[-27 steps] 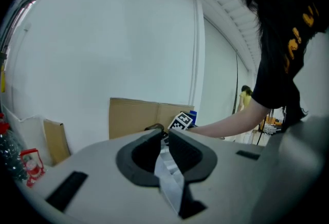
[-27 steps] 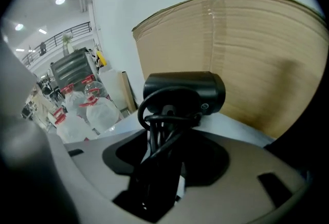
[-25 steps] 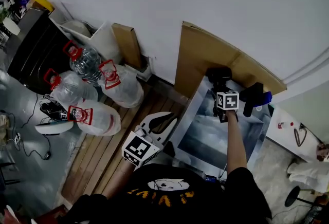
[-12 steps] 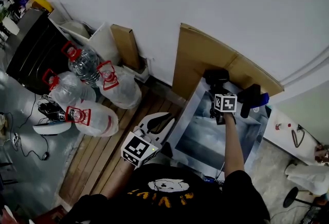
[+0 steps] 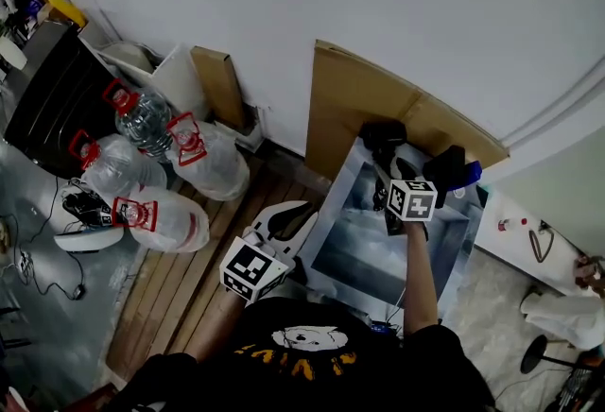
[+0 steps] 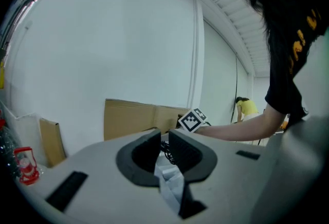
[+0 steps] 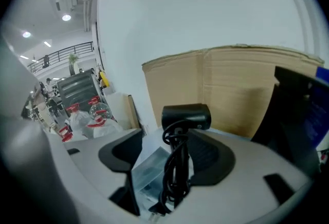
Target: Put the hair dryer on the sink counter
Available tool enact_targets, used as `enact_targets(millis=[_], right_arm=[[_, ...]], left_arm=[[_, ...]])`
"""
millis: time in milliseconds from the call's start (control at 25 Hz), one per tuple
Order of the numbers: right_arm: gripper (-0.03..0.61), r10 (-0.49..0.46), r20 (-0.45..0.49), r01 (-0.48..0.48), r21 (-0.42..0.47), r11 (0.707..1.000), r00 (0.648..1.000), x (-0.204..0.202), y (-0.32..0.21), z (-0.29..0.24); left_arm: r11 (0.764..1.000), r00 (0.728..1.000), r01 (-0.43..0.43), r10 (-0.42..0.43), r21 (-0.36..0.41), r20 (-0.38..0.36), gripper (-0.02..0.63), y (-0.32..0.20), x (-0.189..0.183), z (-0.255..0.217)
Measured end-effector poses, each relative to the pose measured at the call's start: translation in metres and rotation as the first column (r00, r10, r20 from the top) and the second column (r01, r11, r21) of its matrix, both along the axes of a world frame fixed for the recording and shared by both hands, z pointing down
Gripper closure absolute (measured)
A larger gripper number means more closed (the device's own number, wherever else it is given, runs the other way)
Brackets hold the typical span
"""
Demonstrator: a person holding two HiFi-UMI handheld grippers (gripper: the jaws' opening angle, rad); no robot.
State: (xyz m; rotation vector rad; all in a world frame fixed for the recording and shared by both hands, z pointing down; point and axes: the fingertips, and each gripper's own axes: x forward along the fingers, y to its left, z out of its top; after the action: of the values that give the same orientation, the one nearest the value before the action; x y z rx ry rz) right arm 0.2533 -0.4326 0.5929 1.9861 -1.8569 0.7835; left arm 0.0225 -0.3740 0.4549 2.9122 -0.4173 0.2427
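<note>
The black hair dryer [image 5: 383, 136] stands upright on the steel sink counter [image 5: 333, 208] at its back left corner, in front of a cardboard sheet. In the right gripper view the hair dryer [image 7: 186, 115] has its cord wound round the handle. My right gripper [image 5: 390, 176] is just in front of it and open. The handle and cord stand between the spread jaws of that right gripper [image 7: 167, 149], and the pads do not press on them. My left gripper [image 5: 288, 221] hangs left of the sink over the wooden floor. Its jaws are shut on nothing [image 6: 163, 148].
A tall cardboard sheet [image 5: 354, 103] leans on the wall behind the sink. A black and blue object [image 5: 456, 170] stands at the back right of the counter. Several large water bottles [image 5: 151, 164] lie on the floor at left beside a black cabinet [image 5: 52, 89].
My right gripper's jaws have spread off the hair dryer and the gripper has drawn back a little toward me. The dryer stays standing on the counter. The left gripper has hardly moved.
</note>
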Motion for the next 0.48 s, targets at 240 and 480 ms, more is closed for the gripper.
enact_targets(millis=[240, 480], right_arm=[[0.31, -0.043, 0.047, 0.038, 0.109, 0.993, 0.998, -0.036, 0.033, -0.042], [0.338, -0.077, 0.091, 0.061, 0.161, 0.985, 0.993, -0.065, 0.079, -0.066]], left_arm=[[1.0, 1.0, -0.023, 0.023, 0.0, -0.014, 0.575, 0.013, 0.012, -0.005], [0.999, 0.999, -0.039, 0.04, 0.009, -0.019, 0.574, 0.035, 0.027, -0.011]])
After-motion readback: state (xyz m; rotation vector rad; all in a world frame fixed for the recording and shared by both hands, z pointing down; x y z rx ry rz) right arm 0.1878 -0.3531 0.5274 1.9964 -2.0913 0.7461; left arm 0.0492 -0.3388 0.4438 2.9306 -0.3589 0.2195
